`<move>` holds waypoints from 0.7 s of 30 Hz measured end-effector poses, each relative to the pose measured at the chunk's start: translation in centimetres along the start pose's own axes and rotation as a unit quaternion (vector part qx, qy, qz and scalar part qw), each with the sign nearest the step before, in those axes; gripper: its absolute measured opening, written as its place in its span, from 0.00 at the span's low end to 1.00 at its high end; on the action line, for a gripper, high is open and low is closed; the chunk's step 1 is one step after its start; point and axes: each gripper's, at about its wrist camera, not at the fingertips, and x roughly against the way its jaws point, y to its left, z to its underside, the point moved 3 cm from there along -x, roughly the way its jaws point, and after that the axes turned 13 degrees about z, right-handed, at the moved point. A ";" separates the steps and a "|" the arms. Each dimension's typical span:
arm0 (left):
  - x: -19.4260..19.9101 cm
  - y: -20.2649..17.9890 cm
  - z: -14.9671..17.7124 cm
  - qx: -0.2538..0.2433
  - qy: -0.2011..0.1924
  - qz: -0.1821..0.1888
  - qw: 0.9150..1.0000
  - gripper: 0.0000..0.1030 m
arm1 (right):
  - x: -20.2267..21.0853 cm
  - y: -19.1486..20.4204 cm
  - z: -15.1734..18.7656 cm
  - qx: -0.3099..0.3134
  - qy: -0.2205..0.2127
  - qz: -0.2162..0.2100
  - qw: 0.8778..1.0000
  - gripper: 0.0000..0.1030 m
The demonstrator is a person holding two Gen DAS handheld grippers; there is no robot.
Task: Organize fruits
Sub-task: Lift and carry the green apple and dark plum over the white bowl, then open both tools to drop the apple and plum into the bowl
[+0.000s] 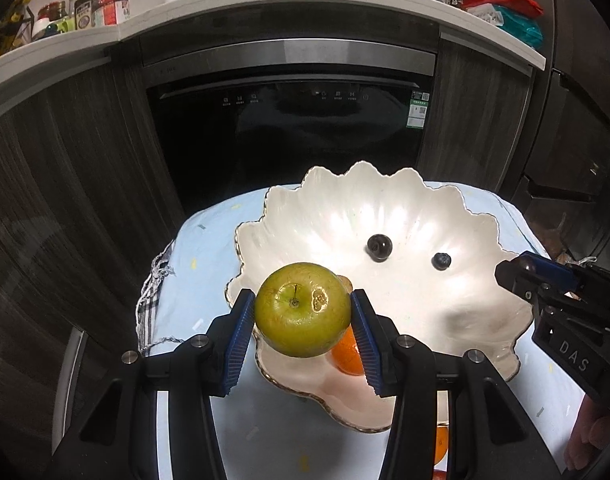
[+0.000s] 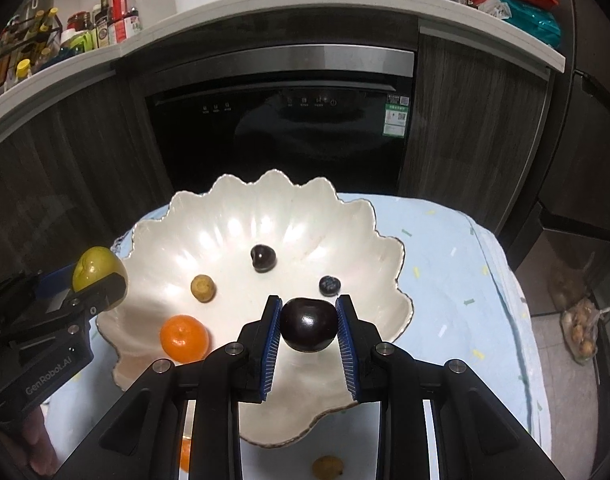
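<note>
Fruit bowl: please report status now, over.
Left tool shut on green apple. Right tool shut on dark plum. Both over white bowl. Nothing blocking.

Cloth-covered table [image 2: 445, 264] — white scalloped bowl [image 2: 345, 216] on it.

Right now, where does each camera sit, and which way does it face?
Left wrist: on the left hand-held gripper, angled down at the bowl; its fingers clamp an apple; the right hand-held gripper shows at right.
Right wrist: on the right hand-held gripper, angled down likewise, clamping a plum.
Shared: bowl, orange, blueberry, dishwasher.
</note>
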 end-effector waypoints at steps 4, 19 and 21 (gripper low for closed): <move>-0.3 0.3 0.0 0.004 0.004 -0.002 1.000 0.46 | -0.6 0.1 0.2 0.003 0.010 0.002 1.000 0.28; -0.8 0.7 -0.3 0.013 0.005 -0.003 1.000 0.61 | -1.6 0.3 0.3 0.007 0.029 0.003 1.000 0.29; -0.2 0.7 -0.5 0.014 -0.010 -0.008 1.000 0.65 | -1.6 0.3 0.3 0.009 0.030 0.011 0.999 0.36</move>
